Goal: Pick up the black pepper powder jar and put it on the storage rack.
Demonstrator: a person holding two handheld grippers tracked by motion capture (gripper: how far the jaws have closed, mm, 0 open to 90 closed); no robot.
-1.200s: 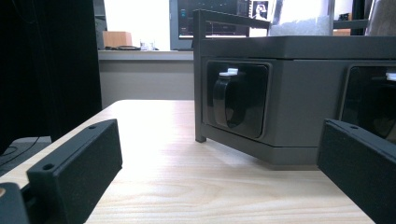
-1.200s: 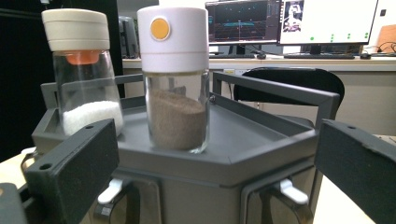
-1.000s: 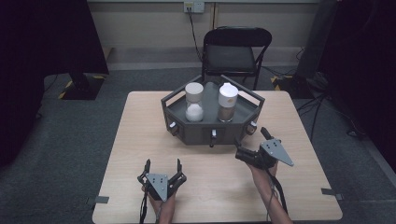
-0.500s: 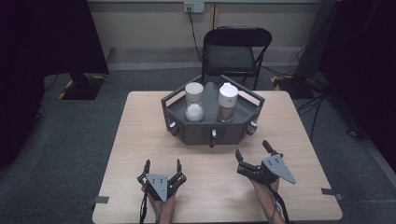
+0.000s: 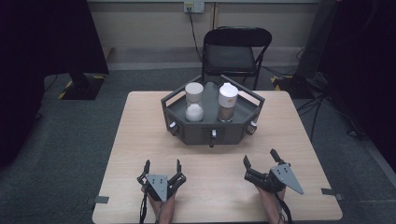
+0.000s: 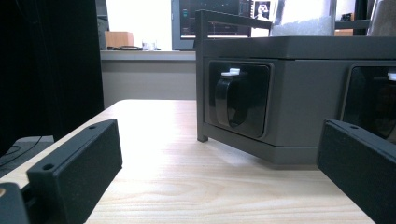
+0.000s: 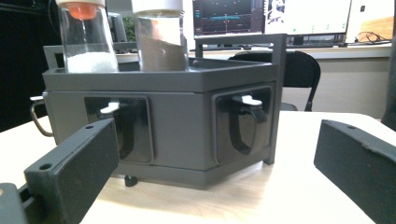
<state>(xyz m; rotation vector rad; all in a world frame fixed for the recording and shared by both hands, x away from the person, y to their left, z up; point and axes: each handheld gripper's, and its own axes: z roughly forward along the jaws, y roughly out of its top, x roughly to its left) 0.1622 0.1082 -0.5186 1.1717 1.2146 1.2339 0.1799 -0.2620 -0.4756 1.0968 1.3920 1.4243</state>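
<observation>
A dark grey hexagonal tray [image 5: 187,131] stands at the table's far middle. Two clear jars stand in it: one with white grains [image 5: 194,102] on the left, one with brown powder [image 5: 227,102] on the right. My left gripper [image 5: 162,165] rests open near the front edge, left of centre, nothing between its jaws. My right gripper [image 5: 260,158] is open at the front right, also empty. In the left gripper view the tray's side [image 6: 299,84] shows a recessed black handle [image 6: 232,99]. From the right gripper view I see the tray [image 7: 187,121], both jars [image 7: 88,37] [image 7: 161,37] and two handles [image 7: 245,122].
The light wooden table [image 5: 140,140] has bare room in front of the tray and on both sides. A black folding chair [image 5: 233,51] stands behind the far edge. Dark screens flank the scene, and cables run on the floor at the right.
My right gripper has pulled back from beside the tray's right front toward the table's front edge. The left gripper has stayed in place.
</observation>
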